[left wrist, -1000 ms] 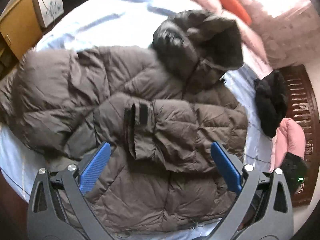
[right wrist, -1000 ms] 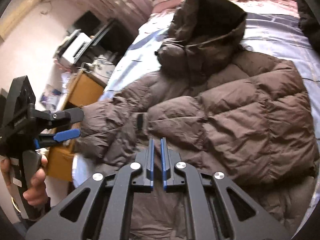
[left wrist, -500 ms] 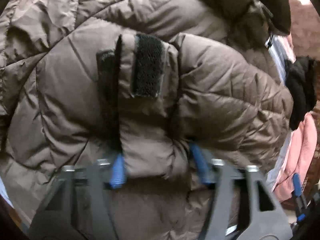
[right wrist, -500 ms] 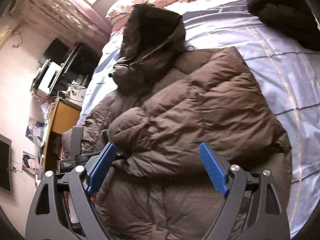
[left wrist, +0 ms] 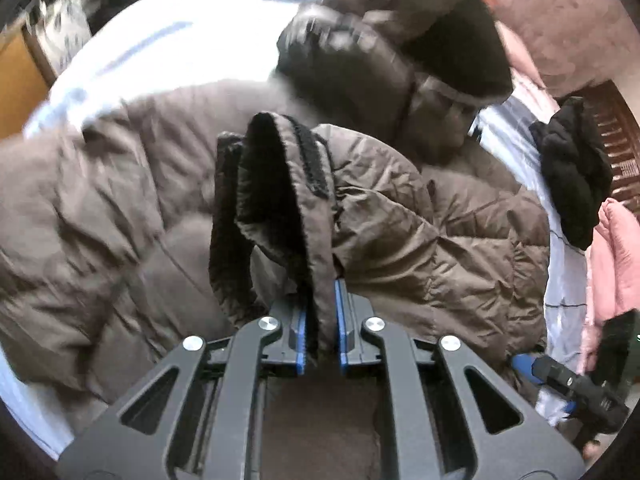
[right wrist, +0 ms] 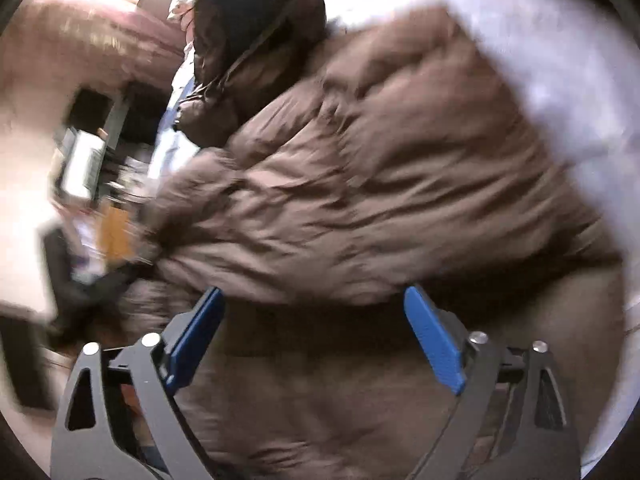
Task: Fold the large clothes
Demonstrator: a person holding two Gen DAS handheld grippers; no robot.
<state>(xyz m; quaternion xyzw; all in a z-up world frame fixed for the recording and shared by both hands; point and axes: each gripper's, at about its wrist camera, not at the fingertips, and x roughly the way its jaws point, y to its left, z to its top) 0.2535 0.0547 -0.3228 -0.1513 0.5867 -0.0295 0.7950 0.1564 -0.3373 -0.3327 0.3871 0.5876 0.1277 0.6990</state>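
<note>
My left-wrist view is smeared along its left edge: an orange cabinet and the clutter above it are too blurred to name. The brown jacket lies spread on the pale bed, hood toward the far end. My left gripper is clamped on the cuff, whose edge runs down between the blue pads; the cuff's dark lining gapes toward me and hides the jacket behind it. A second ago these jaws stood wide above the jacket with the cuff lying flat; half a second ago they straddled it. To the right a black garment lies at the bed's edge beside something pink, and my other tool pokes in at the lower right corner, mostly cut off.

The right-wrist view is blurred all over. The furniture on its left is unreadable. The jacket fills the middle, a puffy fold just past my right gripper, whose jaws are opening, far apart, with only jacket fabric behind the gap; I cannot tell whether the pads touch it. A second ago they were nearly closed, farther from the jacket. The bed shows pale at right.
</note>
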